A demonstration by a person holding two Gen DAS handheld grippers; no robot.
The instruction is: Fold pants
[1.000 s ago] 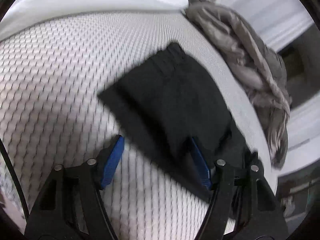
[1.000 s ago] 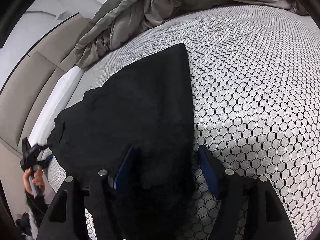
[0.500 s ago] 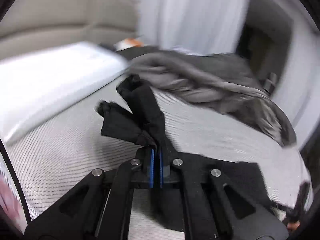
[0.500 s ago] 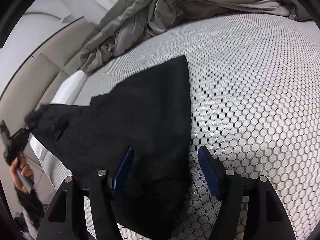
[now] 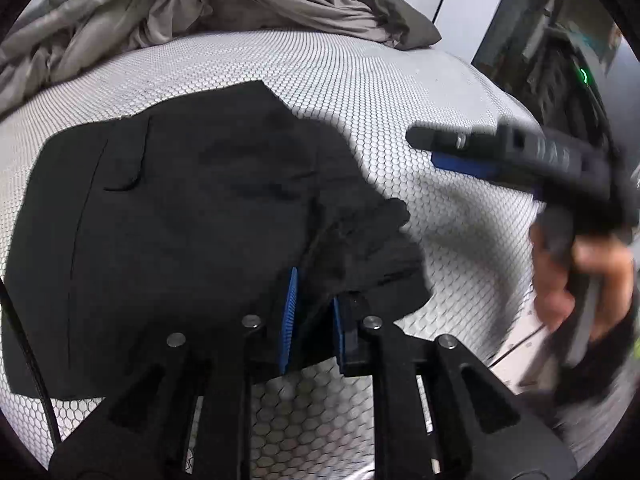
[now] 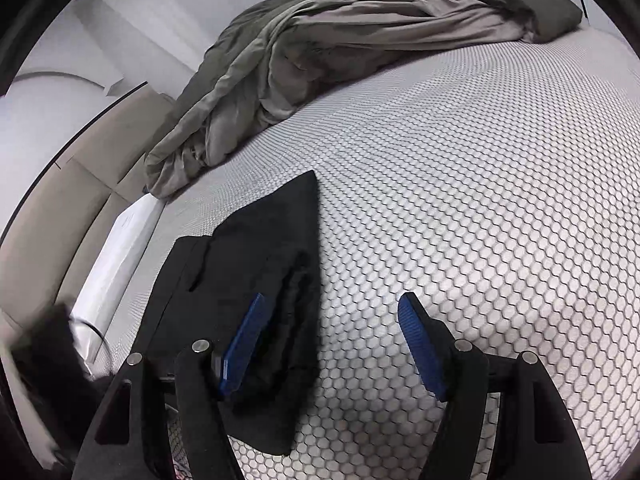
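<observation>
The black pants (image 5: 168, 216) lie folded on the honeycomb-patterned mattress (image 5: 360, 92), spreading ahead and left of the left gripper (image 5: 314, 292), whose blue pads, narrowly parted, pinch a bunched edge of the cloth. The right gripper (image 6: 332, 308) stands wide apart and empty, its left finger over the pants' edge. The fabric looks soft, light and limp; corners or hems seem the best holds. No containers show; a grey duvet (image 6: 340, 52) lies beyond the fingers.
</observation>
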